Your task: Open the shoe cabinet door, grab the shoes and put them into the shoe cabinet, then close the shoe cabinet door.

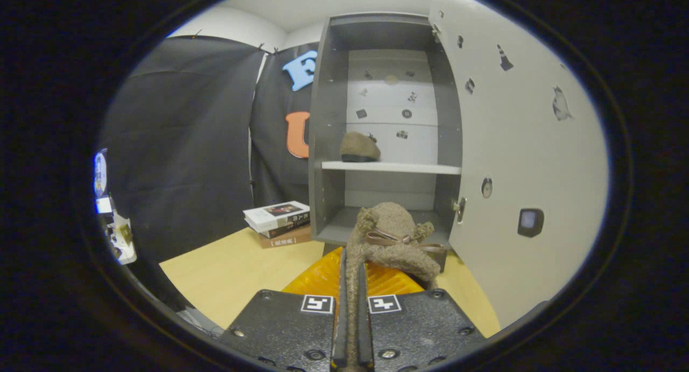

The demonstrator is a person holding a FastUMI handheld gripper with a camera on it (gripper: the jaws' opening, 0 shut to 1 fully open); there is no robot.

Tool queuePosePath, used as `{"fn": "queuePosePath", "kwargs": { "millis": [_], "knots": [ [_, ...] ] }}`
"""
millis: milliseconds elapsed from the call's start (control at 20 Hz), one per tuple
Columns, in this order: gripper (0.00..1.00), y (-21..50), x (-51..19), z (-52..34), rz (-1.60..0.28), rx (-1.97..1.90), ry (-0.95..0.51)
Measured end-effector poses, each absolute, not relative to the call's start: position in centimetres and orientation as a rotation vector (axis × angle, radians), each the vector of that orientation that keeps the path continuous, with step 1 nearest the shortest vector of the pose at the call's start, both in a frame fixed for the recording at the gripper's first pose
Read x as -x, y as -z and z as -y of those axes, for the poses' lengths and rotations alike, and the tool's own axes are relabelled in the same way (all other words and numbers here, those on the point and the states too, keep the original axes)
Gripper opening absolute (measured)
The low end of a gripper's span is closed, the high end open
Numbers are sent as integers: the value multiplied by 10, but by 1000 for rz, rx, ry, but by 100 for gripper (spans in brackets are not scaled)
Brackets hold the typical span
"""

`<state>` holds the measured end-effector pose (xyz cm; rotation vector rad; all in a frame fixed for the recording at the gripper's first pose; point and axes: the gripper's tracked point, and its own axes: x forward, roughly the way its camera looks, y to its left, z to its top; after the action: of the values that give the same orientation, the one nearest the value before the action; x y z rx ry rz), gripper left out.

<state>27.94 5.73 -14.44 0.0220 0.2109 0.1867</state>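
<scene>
gripper [350, 329]: fingers almost shut, pinching the fuzzy shoe [390, 237] by its rim | shoe: up in the air, just before the cabinet's [328, 119] bottom front edge | feel: looks soft, light, floppy | other shoe [359, 147]: on middle shelf | door [517, 146]: open

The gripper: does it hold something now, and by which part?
Yes. The gripper is shut on a fuzzy brown shoe, pinching the thin edge of its opening between both fingers.

Even bright light, fisheye-warped edges, sharp focus.
</scene>
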Motion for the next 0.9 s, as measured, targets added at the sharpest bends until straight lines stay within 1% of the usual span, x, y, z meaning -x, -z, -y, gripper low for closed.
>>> {"fn": "queuePosePath", "kwargs": {
  "millis": [200,400,600,900],
  "knots": [
    [10,86,-282,-60,-140,5,-208],
    [10,19,-291,-53,-46,34,-176],
    [10,-38,-304,-45,-10,-7,-162],
    [11,-105,-358,-24,21,18,-93]
  ]
}}
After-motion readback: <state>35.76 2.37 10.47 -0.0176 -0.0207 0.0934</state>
